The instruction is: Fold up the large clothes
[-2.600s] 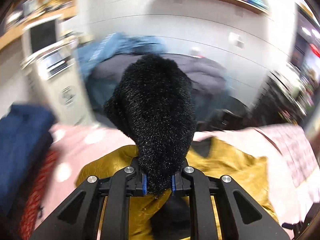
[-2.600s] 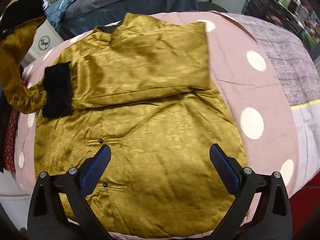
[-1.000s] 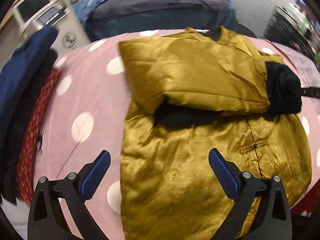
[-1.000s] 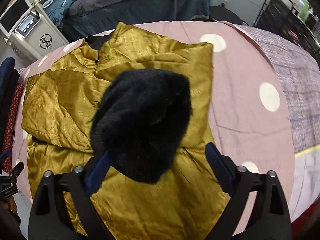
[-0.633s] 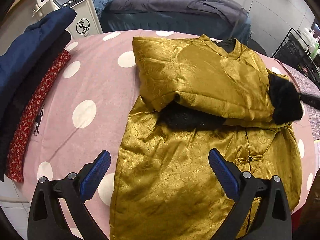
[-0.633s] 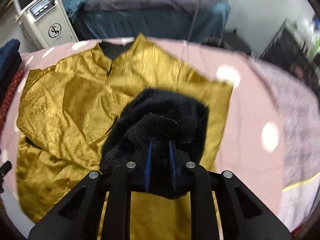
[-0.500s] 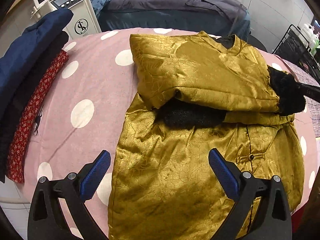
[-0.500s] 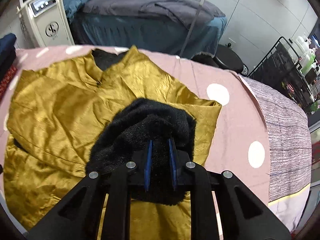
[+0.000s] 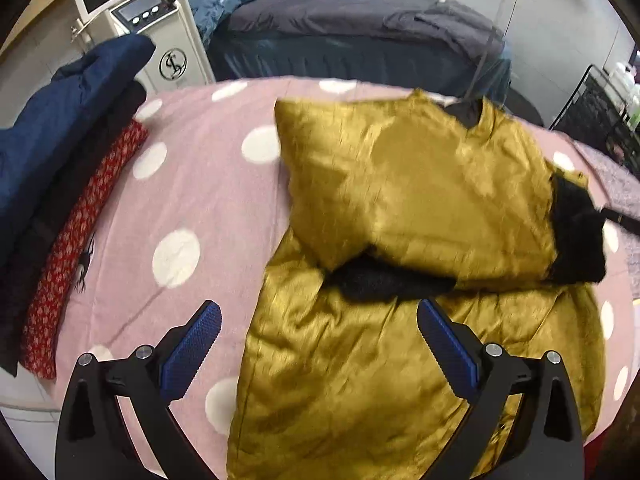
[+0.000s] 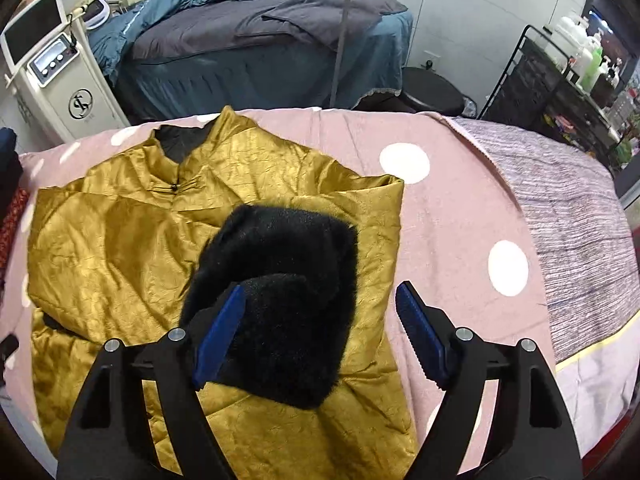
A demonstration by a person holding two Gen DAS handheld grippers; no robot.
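Jacket (image 10: 120,256): crinkled gold satin, fluffy black cuff (image 10: 280,300) on pink polka-dot cover (image 10: 460,216).

A beauty or massage treatment room, it's looking like: a treatment bed (image 10: 256,40) sitting at the top, a white machine with a screen (image 10: 52,76) standing upper left, bottles on a rack (image 10: 580,60) upper right.

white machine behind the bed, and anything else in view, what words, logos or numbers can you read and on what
White machine: a round emblem with an interlaced monogram, possibly "LS"; not certain.
Its small control panel: too small to read.
Bottles on the black rack: labels too small and blurred.
Gold jacket: no text.
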